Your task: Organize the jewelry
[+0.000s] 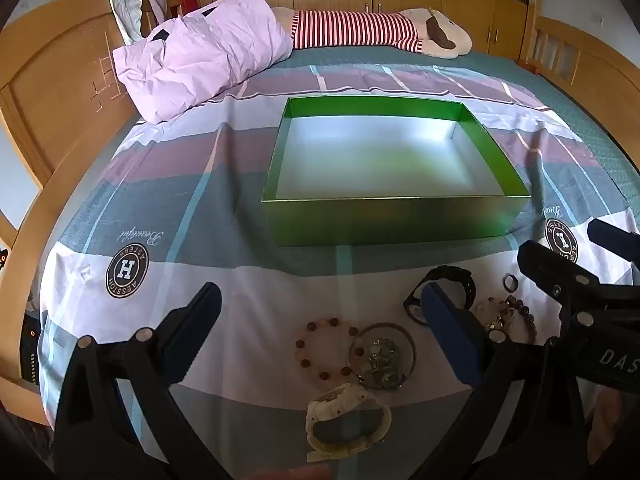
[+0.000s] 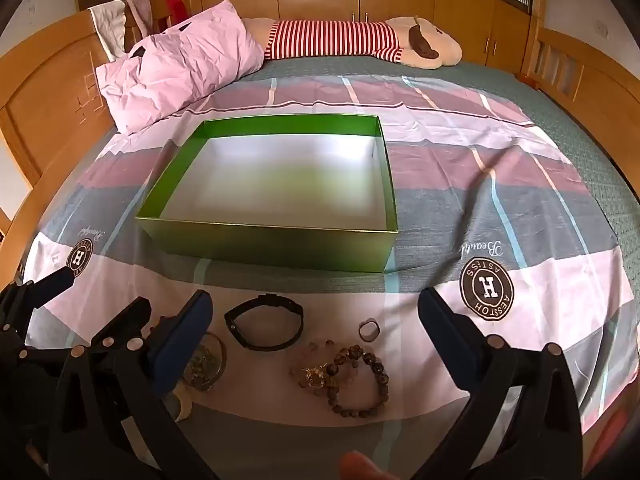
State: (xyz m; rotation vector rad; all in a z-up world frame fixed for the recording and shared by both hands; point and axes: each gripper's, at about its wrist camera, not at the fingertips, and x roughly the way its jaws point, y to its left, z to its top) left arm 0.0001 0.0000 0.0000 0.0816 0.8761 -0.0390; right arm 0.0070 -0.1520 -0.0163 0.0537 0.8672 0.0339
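An empty green box (image 1: 384, 222) (image 2: 264, 246) sits on the bedspread. In front of it lie a black watch (image 1: 444, 294) (image 2: 266, 326), a pink and brown bead bracelet (image 1: 326, 350), a thin bangle with a clump of charms (image 1: 382, 356) (image 2: 206, 362), a cream watch (image 1: 346, 420), a dark bead bracelet (image 2: 360, 380), a pale bead bracelet with a gold charm (image 2: 314, 372) and a small ring (image 1: 510, 282) (image 2: 369, 330). My left gripper (image 1: 320, 300) hangs open above the bead bracelet and bangle. My right gripper (image 2: 316, 300) hangs open above the black watch and dark beads. Both hold nothing.
A lilac pillow (image 1: 200, 64) and a striped plush toy (image 1: 360, 34) lie at the far side of the bed. Wooden bed rails (image 1: 52, 92) run along the left and right, with wooden cupboards behind. The right gripper's fingers (image 1: 560, 276) show beside the left one.
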